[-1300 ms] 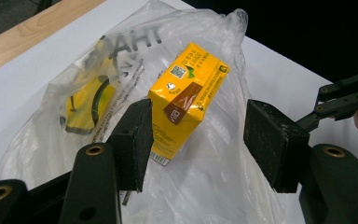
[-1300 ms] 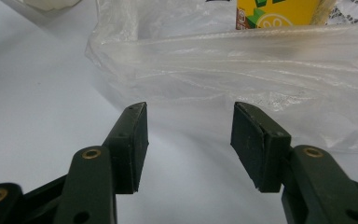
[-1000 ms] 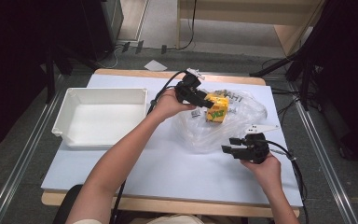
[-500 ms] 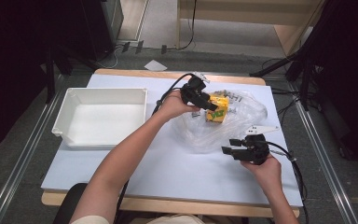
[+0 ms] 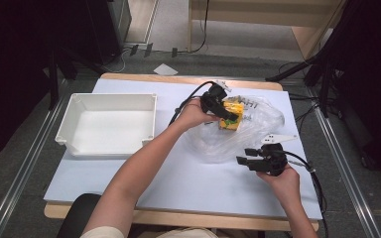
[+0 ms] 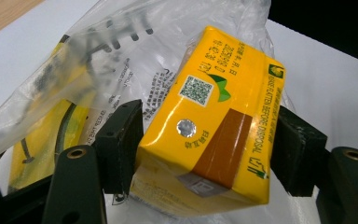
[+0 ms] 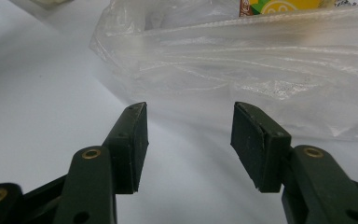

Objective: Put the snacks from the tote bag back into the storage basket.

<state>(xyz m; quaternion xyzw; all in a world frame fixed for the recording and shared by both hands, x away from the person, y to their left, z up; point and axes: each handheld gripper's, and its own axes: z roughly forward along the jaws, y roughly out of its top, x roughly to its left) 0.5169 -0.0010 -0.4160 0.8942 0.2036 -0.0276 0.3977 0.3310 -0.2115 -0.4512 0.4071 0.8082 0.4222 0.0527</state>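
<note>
One white tray (image 5: 108, 124) sits well off beside the left gripper (image 6: 205, 140); one clear plastic bag (image 5: 248, 131) with black print spreads between both grippers. Two yellow cartons — one (image 6: 214, 126), reading "FLATTEN BEFORE DISPOSAL" beside a QR code, is clamped between the left jaws; another (image 6: 42, 135) lies in the bag beside them. Right gripper (image 7: 189, 144) — jaws apart, empty, just short of the bag's edge.

I'm working in a lab: white-covered table (image 5: 129, 188) between metal floor rails (image 5: 349, 183), cables (image 5: 206, 29) trailing.
</note>
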